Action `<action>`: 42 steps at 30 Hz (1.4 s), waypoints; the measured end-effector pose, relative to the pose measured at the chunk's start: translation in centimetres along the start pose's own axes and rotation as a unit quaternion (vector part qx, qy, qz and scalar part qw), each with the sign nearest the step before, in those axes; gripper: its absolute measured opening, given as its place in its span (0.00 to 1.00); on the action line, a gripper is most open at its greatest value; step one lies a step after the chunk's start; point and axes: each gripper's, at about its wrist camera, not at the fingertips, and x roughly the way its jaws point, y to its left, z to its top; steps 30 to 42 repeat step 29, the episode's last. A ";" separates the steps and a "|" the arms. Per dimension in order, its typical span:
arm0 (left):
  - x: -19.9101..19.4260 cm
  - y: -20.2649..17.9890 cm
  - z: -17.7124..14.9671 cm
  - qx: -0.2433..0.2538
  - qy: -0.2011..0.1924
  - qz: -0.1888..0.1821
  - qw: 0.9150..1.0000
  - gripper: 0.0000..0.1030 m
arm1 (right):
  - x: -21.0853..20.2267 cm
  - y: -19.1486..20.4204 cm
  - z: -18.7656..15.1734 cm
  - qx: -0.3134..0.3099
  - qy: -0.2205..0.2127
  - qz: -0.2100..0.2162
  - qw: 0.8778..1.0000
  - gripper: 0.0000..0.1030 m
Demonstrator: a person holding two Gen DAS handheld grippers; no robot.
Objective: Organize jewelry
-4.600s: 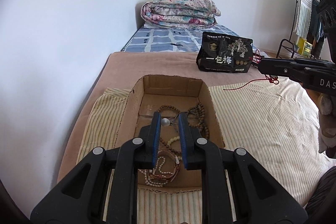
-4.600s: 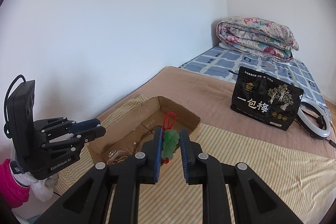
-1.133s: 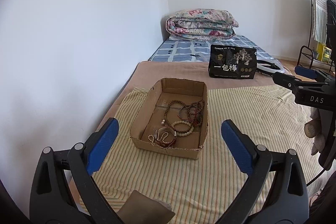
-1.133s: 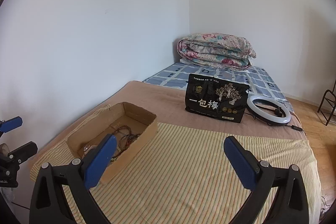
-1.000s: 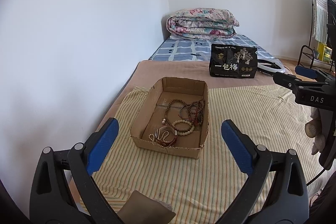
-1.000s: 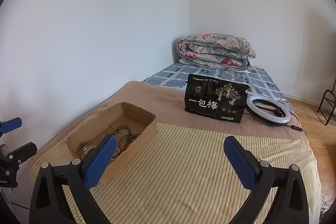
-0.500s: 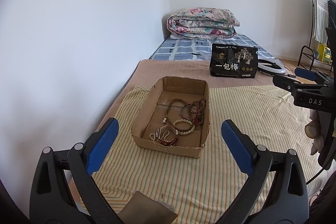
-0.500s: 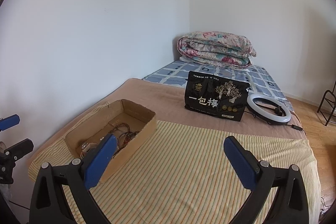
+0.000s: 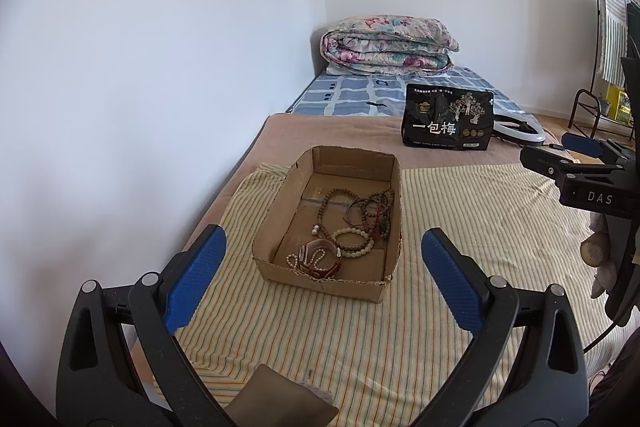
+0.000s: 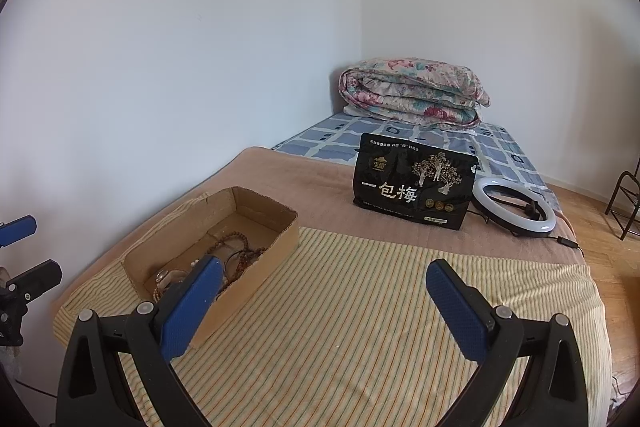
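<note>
Cardboard box (image 9: 276,215) of beaded jewelry (image 9: 352,223) sits on the bed; left tool (image 9: 322,275) and right tool (image 10: 324,301) gape wide, empty.

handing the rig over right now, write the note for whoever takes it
Left hand-held gripper: open, empty, back from the cardboard box.
Right hand-held gripper: open, empty, over the striped cloth.
Bead bracelets and necklaces all lie in the box.
No jewelry shows on the cloth.
Left: nothing visible to collect; tangled strands inside might be separated.
</note>
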 end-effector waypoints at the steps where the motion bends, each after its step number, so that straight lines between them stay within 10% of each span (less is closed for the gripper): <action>1: 0.0 0.0 0.0 0.000 0.000 -0.001 1.000 0.97 | 0.1 0.0 -0.1 0.001 0.001 0.000 1.000 1.00; 42: 0.3 0.2 -0.4 -0.007 0.006 0.006 1.000 0.97 | 0.4 -0.1 -0.6 0.000 0.006 0.002 1.000 1.00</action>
